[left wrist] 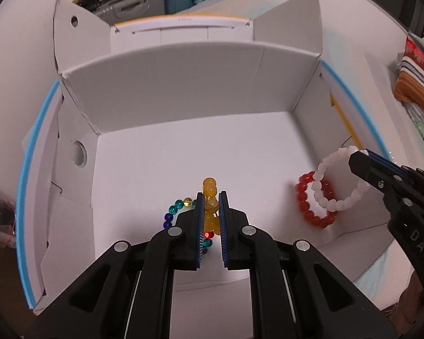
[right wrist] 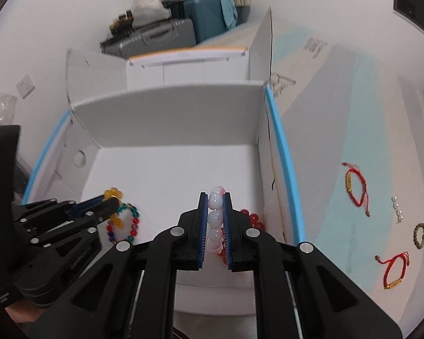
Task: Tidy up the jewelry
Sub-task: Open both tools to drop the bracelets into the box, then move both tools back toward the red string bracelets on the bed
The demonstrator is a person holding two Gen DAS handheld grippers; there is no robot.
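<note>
Box (left wrist: 183, 147): open white carton with blue-edged side walls, filling the centre of both views; flaps stand up at the top of the frame.
Suitcases (right wrist: 183, 25): grey and teal, stacked behind the box, top centre of the right wrist view.
Left gripper (left wrist: 211, 220): bottom centre of the left wrist view, reaching down into the box; clenched on the yellow bracelet, beads pinched between the blue pads. It also shows at lower left of the right wrist view (right wrist: 110, 197).
Right gripper (right wrist: 215, 220): bottom centre of its own view, inside the box near the right wall; clamped on the white bracelet. Its tip enters the left wrist view at the right edge (left wrist: 359, 155).
White bracelet (left wrist: 339, 180): held up on edge at right of the frame, its lower arc over the red bracelet; whether the two touch is hard to tell.
Red bracelet (left wrist: 311, 203): lying on the box floor, lower right of the box.
Yellow bracelet (left wrist: 210, 189): standing up between the left fingers, centre of the frame.
Multicolour bracelet (right wrist: 124, 223): flat on the box floor, just beneath the yellow one.
Cloth (right wrist: 353, 169): pale blue, right of the box.
Red cord bracelets (right wrist: 356, 186): two on the cloth, right side of the frame, well apart.
Green bead bracelet (right wrist: 420, 236): on the cloth, far right.
Pearl piece (right wrist: 397, 209): small, far right, detail unclear.
</note>
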